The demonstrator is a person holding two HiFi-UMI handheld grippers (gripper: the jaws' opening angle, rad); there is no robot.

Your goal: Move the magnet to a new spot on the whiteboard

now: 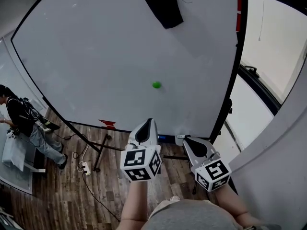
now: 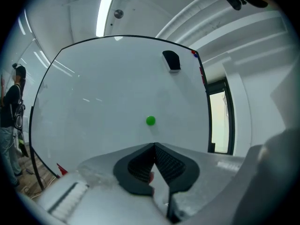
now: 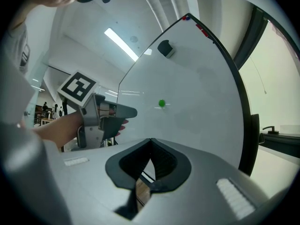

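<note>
- Magnet — small, green, stuck a little below centre on the whiteboard, well below the black eraser.
- Left tongs: clenched on nothing, aimed at the whiteboard just under the magnet and apart from it. I'd open them first, then come in square and pinch its rim.
- Right tongs: also clenched and empty, lower right — best kept clear.

floor: wood planks | window: bright | ceiling light strip: on
</note>
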